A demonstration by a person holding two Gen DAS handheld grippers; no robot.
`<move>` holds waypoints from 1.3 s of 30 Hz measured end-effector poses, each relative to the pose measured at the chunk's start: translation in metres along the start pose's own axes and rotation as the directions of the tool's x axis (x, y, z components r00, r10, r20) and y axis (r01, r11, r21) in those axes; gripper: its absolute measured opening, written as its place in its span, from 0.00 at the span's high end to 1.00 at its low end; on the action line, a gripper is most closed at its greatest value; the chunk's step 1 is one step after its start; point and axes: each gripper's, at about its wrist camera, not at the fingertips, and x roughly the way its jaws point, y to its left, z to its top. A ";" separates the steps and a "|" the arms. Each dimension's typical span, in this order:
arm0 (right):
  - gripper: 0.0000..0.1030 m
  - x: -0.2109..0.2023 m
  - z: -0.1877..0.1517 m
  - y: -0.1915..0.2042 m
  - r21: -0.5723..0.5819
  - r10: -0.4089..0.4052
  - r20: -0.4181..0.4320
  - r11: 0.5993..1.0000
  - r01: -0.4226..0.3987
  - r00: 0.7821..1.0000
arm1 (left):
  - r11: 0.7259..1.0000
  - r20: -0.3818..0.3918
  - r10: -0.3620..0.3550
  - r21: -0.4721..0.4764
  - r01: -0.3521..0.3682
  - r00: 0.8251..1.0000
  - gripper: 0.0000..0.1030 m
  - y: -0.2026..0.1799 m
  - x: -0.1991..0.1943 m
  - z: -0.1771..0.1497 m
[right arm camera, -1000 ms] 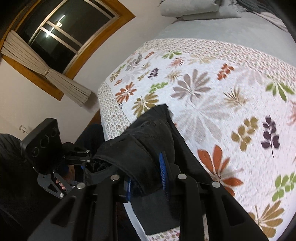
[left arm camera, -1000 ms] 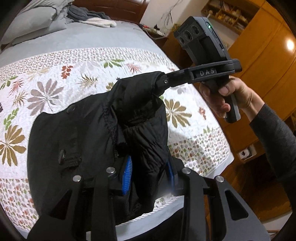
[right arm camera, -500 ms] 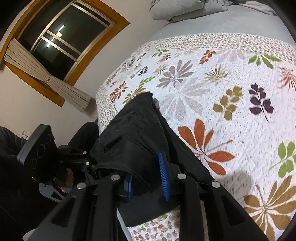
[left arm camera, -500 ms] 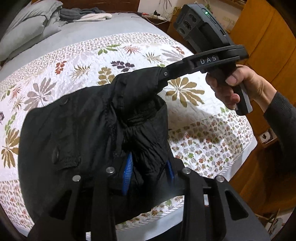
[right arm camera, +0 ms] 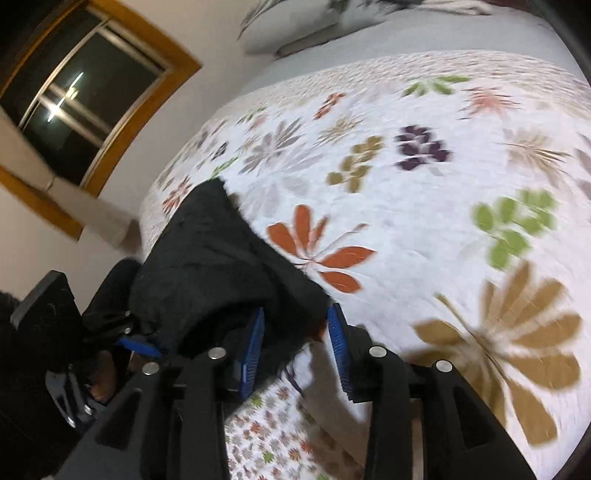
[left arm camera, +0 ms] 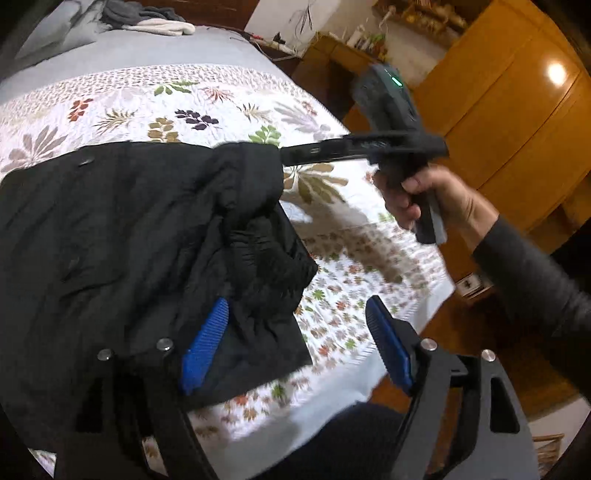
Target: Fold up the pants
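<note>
Left claw (left arm camera: 295, 347) now off pants (left arm camera: 129, 240)

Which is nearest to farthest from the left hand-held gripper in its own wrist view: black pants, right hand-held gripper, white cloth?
From the left hand-held gripper:
1. black pants, at its left finger, on the floral quilt.
2. right hand-held gripper, upper centre, at the pants' far corner.
3. white cloth, top left, at the bed's far end.

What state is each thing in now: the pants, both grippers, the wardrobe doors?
pants: crumpled, lying on the bedspread, one edge lifted.
left gripper: open, holding nothing.
right gripper: shut on the pants' edge.
wardrobe doors: closed.
</note>
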 end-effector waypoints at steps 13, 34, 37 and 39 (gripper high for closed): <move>0.63 0.010 -0.052 0.126 -0.130 0.166 0.118 0.980 -0.151 0.979 | 0.987 0.124 0.156 0.020 -0.160 0.980 0.14 0.054 -0.072 0.013; 0.53 0.014 -0.064 0.152 0.012 -0.102 0.176 0.995 0.101 0.979 | 0.962 0.088 0.253 -0.125 -0.241 0.963 0.13 0.145 -0.089 -0.001; 0.57 0.043 -0.090 0.151 -0.007 -0.158 0.058 0.987 0.158 0.986 | 0.958 0.057 0.257 -0.142 -0.247 0.965 0.10 0.159 -0.081 -0.004; 0.61 0.046 -0.101 0.148 -0.007 -0.190 0.059 0.982 0.191 0.980 | 0.962 0.028 0.251 -0.118 -0.246 0.968 0.10 0.162 -0.075 -0.006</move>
